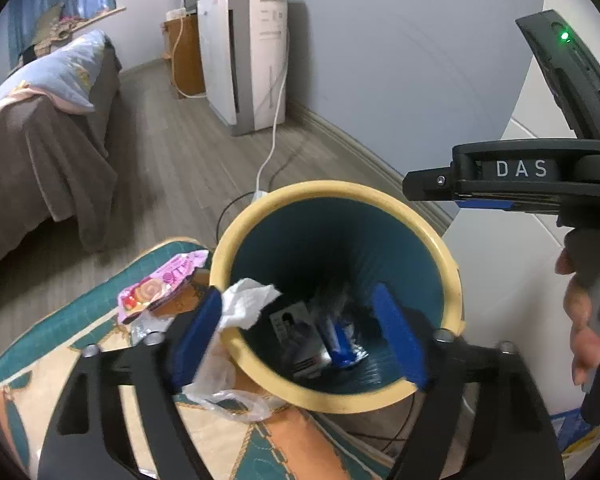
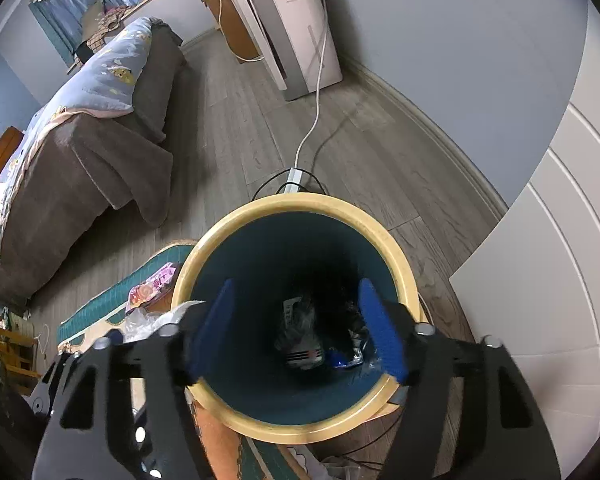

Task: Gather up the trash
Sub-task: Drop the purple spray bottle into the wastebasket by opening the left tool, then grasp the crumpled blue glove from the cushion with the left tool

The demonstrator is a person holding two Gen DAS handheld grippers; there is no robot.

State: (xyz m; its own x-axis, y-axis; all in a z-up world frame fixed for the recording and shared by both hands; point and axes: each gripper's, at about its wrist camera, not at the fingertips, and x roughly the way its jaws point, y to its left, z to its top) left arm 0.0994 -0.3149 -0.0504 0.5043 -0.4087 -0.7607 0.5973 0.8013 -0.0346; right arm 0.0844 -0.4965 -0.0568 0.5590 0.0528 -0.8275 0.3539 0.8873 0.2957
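Left wrist view: left gripper (image 1: 300, 334) hangs open-jawed, angled down over bin (image 1: 452, 280).

This is a bedroom in a home. The landmark is the yellow-rimmed waste bin (image 2: 296, 312) standing on grey wood-plank flooring (image 2: 228, 128). To its left a bed (image 2: 84, 168) carries a brown cover and a pale blue patterned quilt (image 2: 112, 68). Beyond the bin a tall white appliance (image 2: 296, 24) stands by the pale blue wall, its white cord running to a power strip (image 2: 293, 178) just behind the bin. A patterned rug (image 1: 80, 344) lies beside the bin, and a curtained window (image 2: 96, 0) sits beyond the bed
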